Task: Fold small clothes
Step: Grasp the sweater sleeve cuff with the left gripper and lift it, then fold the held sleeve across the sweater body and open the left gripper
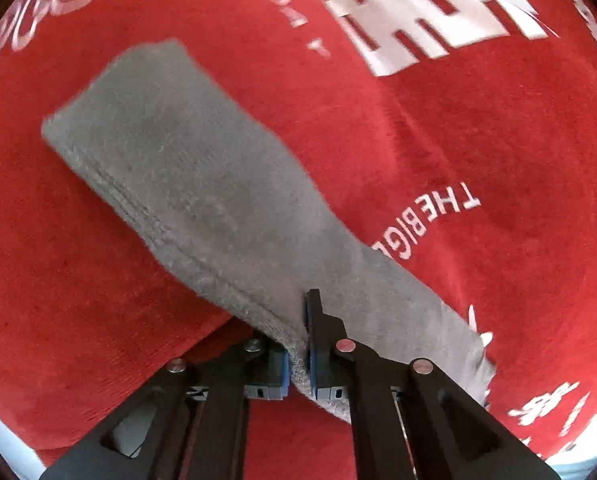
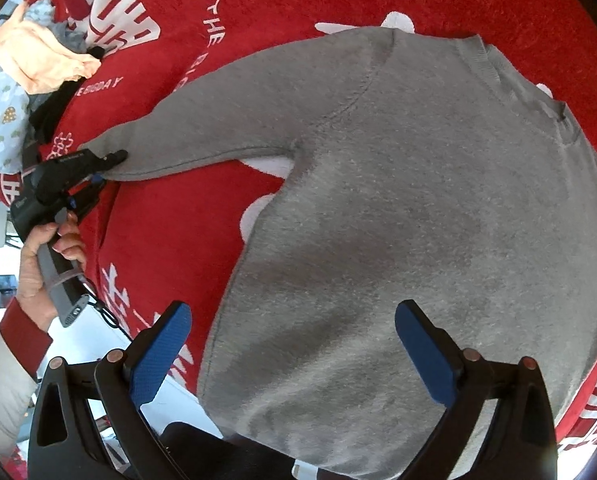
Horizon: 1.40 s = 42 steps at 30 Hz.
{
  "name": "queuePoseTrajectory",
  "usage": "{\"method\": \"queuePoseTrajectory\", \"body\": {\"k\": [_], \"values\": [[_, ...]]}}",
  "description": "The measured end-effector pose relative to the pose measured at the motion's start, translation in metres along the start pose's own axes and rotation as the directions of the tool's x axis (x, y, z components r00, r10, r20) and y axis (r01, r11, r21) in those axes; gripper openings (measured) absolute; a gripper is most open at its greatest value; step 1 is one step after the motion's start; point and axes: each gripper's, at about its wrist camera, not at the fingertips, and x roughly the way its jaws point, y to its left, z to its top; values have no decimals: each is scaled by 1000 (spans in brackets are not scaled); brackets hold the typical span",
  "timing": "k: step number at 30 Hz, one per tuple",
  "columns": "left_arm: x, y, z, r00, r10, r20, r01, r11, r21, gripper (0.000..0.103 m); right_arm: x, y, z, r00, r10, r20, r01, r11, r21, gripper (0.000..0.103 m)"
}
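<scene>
sleeve work is the step we judge to be in hand: our left gripper (image 1: 298, 356) has its blue pads pinched tight on the cuff end of the grey sweatshirt (image 2: 398, 208), and the sleeve (image 1: 186, 168) trails away from the jaws over the red blanket (image 1: 438, 160). from the right wrist view the body of the sweatshirt lies flat and spread on that blanket, neckband at the far side, the sleeve stretched out to the left where the left gripper (image 2: 112, 158) bites its end. our right gripper (image 2: 290, 352) hovers above the hem region with fingers wide apart, holding nothing.

to do this well, we should carry the cuff low and across the chest so the sleeve folds at the shoulder seam, not mid-arm. keep the pinch firm; the fleece looks thick and could slip out if dragged. our right gripper could press the body down near the armpit to stop it shifting. a heap of other clothes (image 2: 38, 68) lies at the blanket's far left, well apart.
</scene>
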Motion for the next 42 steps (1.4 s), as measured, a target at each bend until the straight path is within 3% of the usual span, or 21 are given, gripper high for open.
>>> {"method": "queuePoseTrajectory", "body": {"k": [2, 6, 10, 14, 16, 19, 22, 25, 28, 30, 32, 33, 35, 36, 39, 42], "values": [[-9, -17, 0, 1000, -3, 28, 1, 998, 66, 7, -2, -2, -1, 1000, 5, 1, -5, 1000, 11, 99], [-28, -63, -1, 996, -75, 54, 63, 980, 190, 7, -12, -13, -5, 1000, 14, 23, -15, 999, 40, 99], [-46, -131, -14, 982, -186, 40, 162, 928, 334, 7, -26, -34, -12, 998, 16, 53, -20, 996, 89, 99], [-47, -212, -48, 960, -277, -29, 257, 842, 475, 7, -46, -69, -24, 996, 5, 86, -18, 988, 157, 99], [-44, -257, -77, 944, -319, -89, 314, 782, 539, 7, -56, -86, -30, 995, -4, 99, -14, 983, 183, 99], [-29, -314, -131, 931, -324, -165, 355, 706, 613, 7, -75, -128, -42, 991, -28, 131, -3, 973, 232, 99], [1, -355, -195, 924, -287, -250, 380, 650, 658, 7, -87, -171, -55, 988, -50, 149, 4, 954, 299, 99], [42, -382, -261, 936, -177, -305, 349, 597, 723, 7, -95, -216, -77, 986, -73, 151, 11, 926, 377, 99], [80, -385, -311, 955, -25, -294, 258, 557, 789, 7, -93, -254, -99, 988, -87, 128, 23, 901, 434, 99], [92, -381, -331, 961, 45, -273, 208, 537, 817, 7, -89, -273, -110, 990, -94, 109, 35, 890, 455, 99], [90, -375, -336, 962, 68, -265, 190, 532, 825, 8, -87, -284, -116, 990, -98, 100, 40, 884, 466, 99], [85, -374, -338, 963, 85, -254, 174, 523, 834, 13, -87, -288, -117, 990, -99, 97, 42, 883, 468, 99], [73, -371, -332, 970, 97, -223, 143, 514, 846, 67, -88, -291, -111, 989, -105, 102, 47, 887, 459, 99], [59, -368, -324, 979, 91, -181, 109, 515, 850, 73, -90, -287, -105, 988, -107, 111, 47, 893, 447, 99], [40, -356, -292, 990, 96, -101, 38, 513, 857, 74, -94, -274, -82, 982, -112, 151, 45, 921, 388, 99], [29, -333, -235, 991, 132, -22, -57, 566, 823, 74, -92, -246, -48, 972, -120, 201, 63, 961, 270, 99]]}}
